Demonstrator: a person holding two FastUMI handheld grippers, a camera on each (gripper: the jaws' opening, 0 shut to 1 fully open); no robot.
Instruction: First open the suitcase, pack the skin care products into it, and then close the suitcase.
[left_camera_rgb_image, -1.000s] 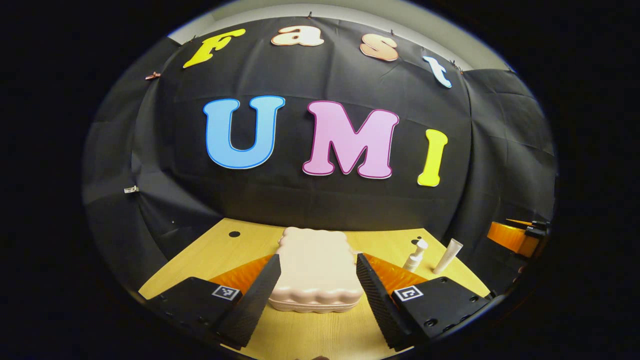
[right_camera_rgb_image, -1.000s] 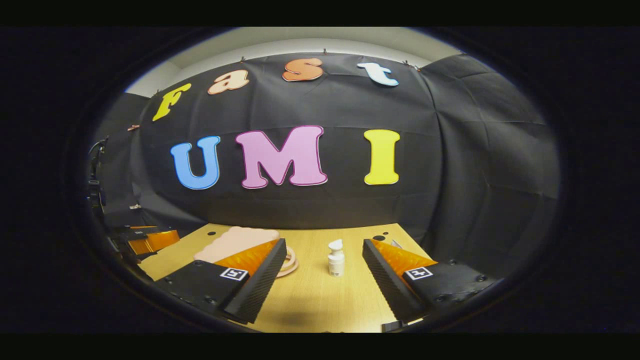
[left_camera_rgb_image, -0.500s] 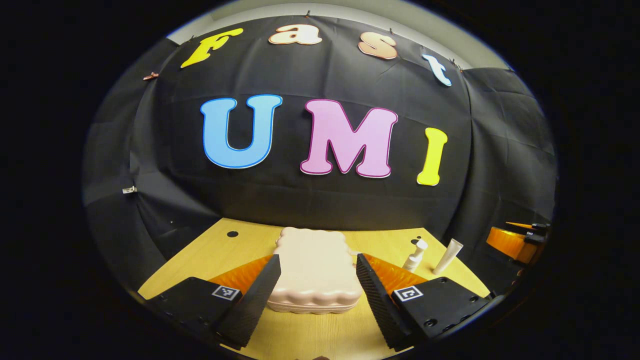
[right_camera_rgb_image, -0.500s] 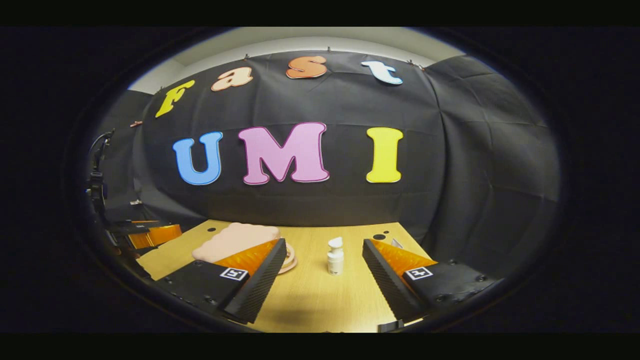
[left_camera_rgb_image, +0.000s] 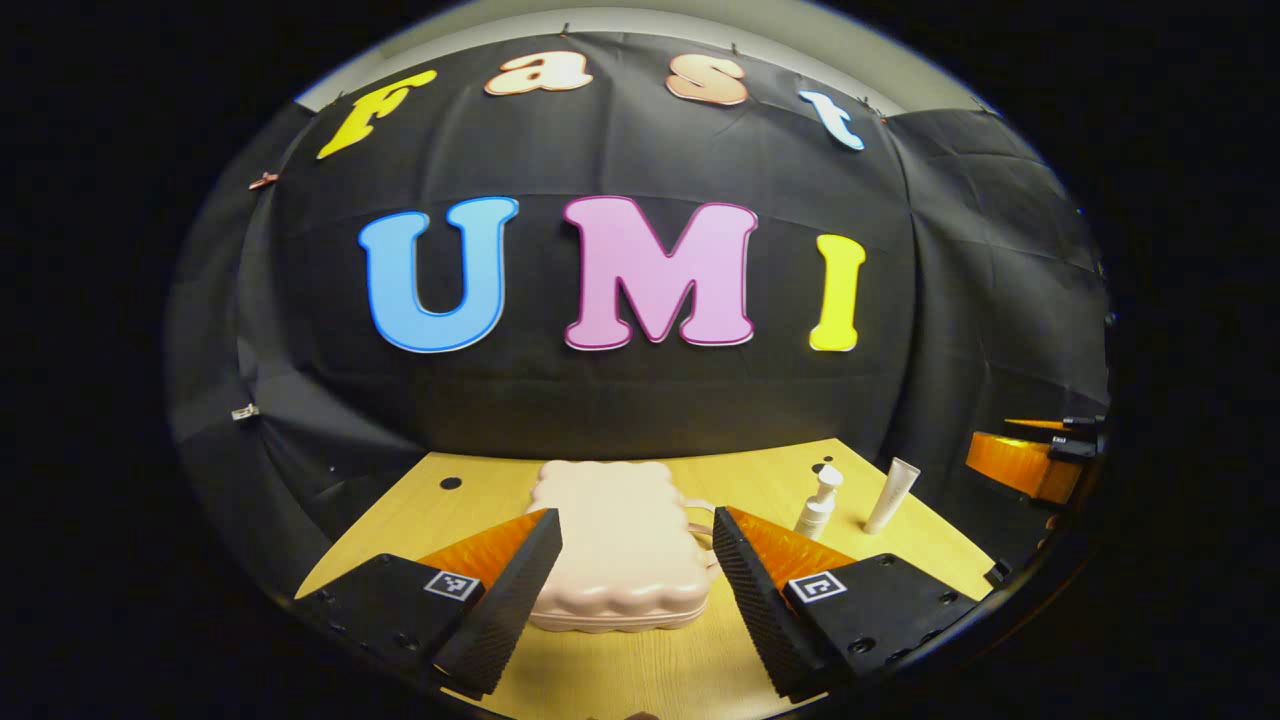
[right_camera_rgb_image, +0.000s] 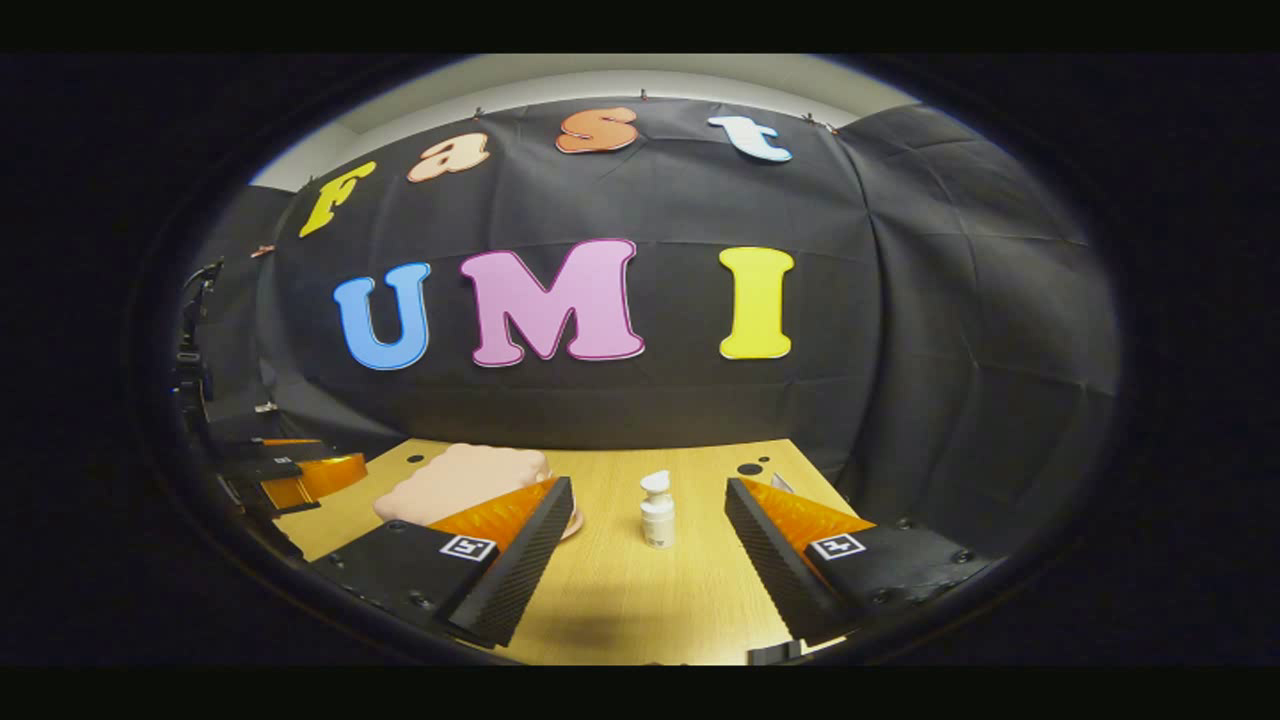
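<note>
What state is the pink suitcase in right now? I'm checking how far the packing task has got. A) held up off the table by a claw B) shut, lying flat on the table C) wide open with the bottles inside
B: the suitcase lies flat and shut on the table, with the pump bottle and tube standing outside it.

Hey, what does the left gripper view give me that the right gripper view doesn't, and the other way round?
Left gripper view: the open left gripper lined up on the closed suitcase, a white tube standing upright, and the right gripper at the right edge.
Right gripper view: the right gripper's open fingers frame the pump bottle, with the left gripper at the left edge.
Both: the suitcase, the pump bottle and the wooden table.
</note>
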